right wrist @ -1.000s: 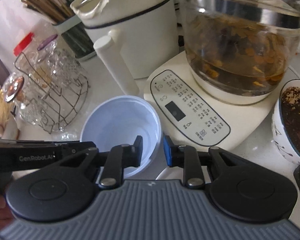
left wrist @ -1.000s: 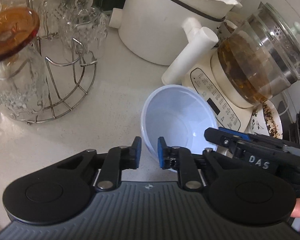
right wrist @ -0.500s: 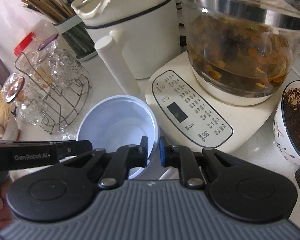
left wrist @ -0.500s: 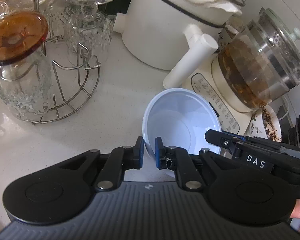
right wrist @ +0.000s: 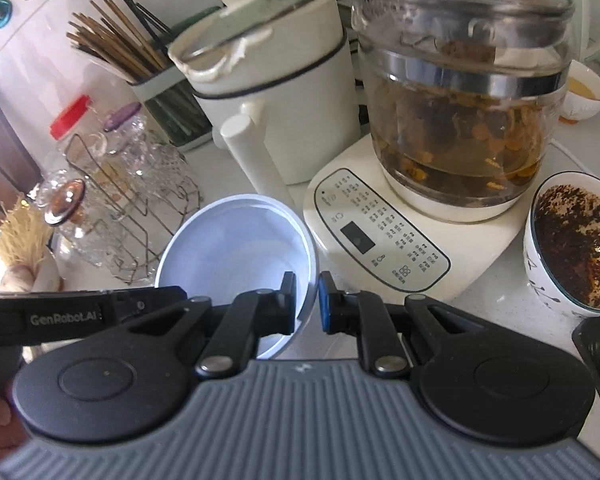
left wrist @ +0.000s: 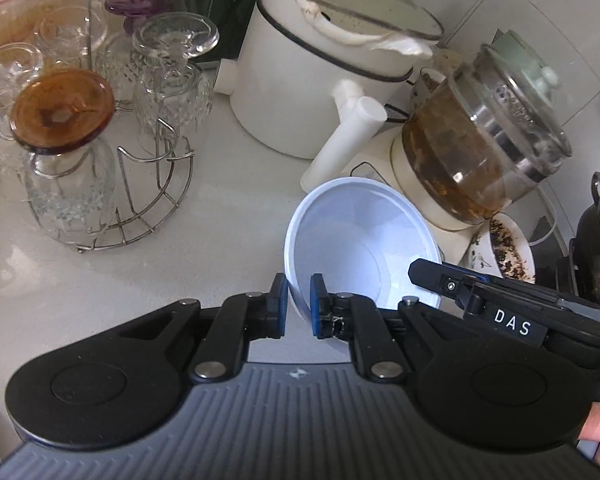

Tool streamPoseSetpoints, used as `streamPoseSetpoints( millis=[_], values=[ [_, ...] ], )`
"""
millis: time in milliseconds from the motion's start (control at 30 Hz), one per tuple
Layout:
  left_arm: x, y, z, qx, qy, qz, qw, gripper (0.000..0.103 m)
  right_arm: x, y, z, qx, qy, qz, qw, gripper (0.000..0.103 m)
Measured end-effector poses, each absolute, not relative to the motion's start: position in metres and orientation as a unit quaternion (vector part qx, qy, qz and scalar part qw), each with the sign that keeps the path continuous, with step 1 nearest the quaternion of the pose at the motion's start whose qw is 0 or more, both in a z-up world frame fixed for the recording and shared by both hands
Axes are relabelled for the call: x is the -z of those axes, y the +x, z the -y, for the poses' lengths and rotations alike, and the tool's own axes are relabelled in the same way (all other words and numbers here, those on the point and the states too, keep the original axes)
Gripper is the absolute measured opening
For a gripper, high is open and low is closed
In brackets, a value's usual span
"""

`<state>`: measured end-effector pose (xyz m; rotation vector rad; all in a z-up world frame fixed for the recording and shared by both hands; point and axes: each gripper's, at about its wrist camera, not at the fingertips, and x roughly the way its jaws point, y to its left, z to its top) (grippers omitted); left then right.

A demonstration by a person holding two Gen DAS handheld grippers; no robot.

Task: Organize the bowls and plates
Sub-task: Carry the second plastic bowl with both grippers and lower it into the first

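Observation:
A pale blue plastic bowl (left wrist: 360,248) is held between both grippers above the white counter, tilted. My left gripper (left wrist: 299,306) is shut on its near left rim. My right gripper (right wrist: 306,302) is shut on its right rim, with the bowl (right wrist: 236,248) to its left. The right gripper's body also shows in the left wrist view (left wrist: 500,308), and the left gripper's body in the right wrist view (right wrist: 80,312). A white bowl with dark residue (right wrist: 572,240) stands at the right, also in the left wrist view (left wrist: 504,248).
A glass tea kettle on a white base (right wrist: 456,112) and a white electric pot (right wrist: 268,80) stand behind the bowl. A wire rack of upturned glasses (left wrist: 92,152) is at the left. A chopstick holder (right wrist: 120,52) and a red-lidded jar (right wrist: 74,120) are behind.
Both grippers closed on the bowl's rim. The bowl has since been lifted and tilted, and both cameras have pulled back and up from the counter.

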<state>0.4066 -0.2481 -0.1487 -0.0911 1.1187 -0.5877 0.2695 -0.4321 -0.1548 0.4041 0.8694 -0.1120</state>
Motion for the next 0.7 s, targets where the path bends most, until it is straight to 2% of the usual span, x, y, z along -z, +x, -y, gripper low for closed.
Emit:
streamPoseSetpoints(
  millis=[700],
  values=[
    [0.100, 0.367, 0.194, 0.271, -0.053, -0.477, 0.834, 0.014, 0.110, 0.238, 0.387, 0.035, 0.190, -0.371, 0.908, 0.014]
  ],
)
